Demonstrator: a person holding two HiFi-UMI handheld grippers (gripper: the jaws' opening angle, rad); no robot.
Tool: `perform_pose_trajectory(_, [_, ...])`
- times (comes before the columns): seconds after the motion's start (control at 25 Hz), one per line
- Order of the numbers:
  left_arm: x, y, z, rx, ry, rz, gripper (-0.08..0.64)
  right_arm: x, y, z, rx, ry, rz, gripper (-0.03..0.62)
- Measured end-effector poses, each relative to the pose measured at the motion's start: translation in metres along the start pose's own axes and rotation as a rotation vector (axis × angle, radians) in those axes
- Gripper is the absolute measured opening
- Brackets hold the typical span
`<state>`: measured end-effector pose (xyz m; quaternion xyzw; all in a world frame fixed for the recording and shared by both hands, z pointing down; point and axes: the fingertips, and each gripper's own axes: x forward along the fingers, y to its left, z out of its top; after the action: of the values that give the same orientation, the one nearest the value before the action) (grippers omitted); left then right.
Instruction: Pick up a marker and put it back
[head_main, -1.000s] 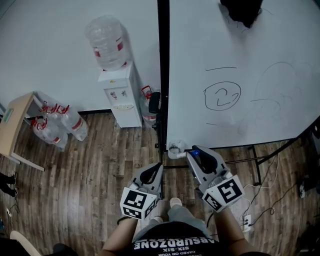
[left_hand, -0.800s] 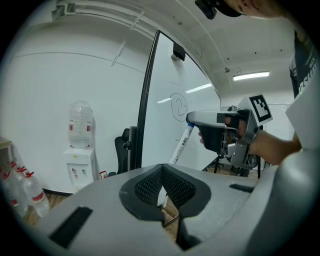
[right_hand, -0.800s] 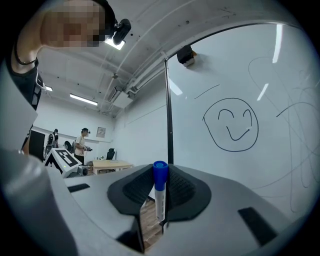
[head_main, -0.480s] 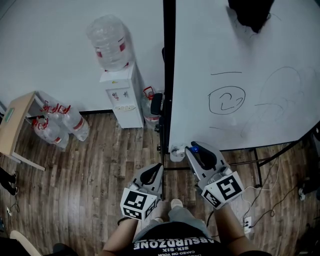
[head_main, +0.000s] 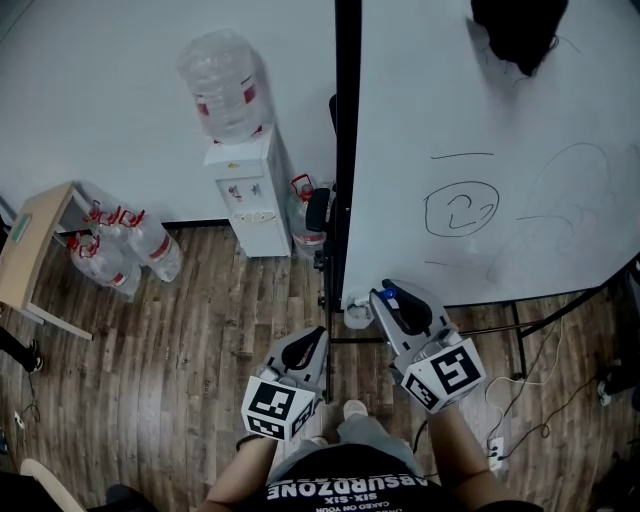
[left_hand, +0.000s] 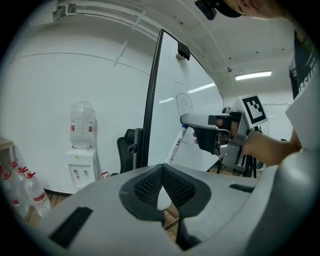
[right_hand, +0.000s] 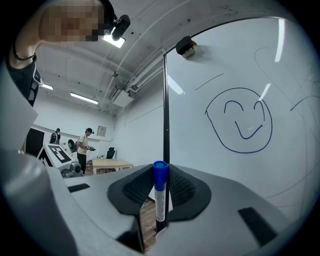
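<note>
A white marker with a blue cap stands upright between the jaws of my right gripper, which is shut on it. In the head view that gripper points at the lower left corner of the whiteboard, close to its bottom edge. The left gripper view shows the marker hanging from the right gripper in front of the board. My left gripper is held lower and to the left, away from the board, with its jaws shut on nothing.
A smiley face is drawn on the board, and a dark object hangs at its top. A small white cup-shaped thing sits at the board's lower left corner. A water dispenser and spare bottles stand to the left. Cables and a power strip lie on the floor at right.
My right gripper with the marker has shifted a little toward the board's lower left corner. The left gripper has stayed where it was.
</note>
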<state>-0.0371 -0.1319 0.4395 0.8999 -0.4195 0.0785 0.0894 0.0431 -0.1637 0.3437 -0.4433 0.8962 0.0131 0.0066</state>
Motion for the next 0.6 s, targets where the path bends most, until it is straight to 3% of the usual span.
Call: perform_pose_trajectory(0.6, [0.009, 0.009, 0.006, -0.002, -0.006, 0.017, 0.008, 0.016, -0.014, -0.02, 0.011, 0.045, 0.0, 0.08])
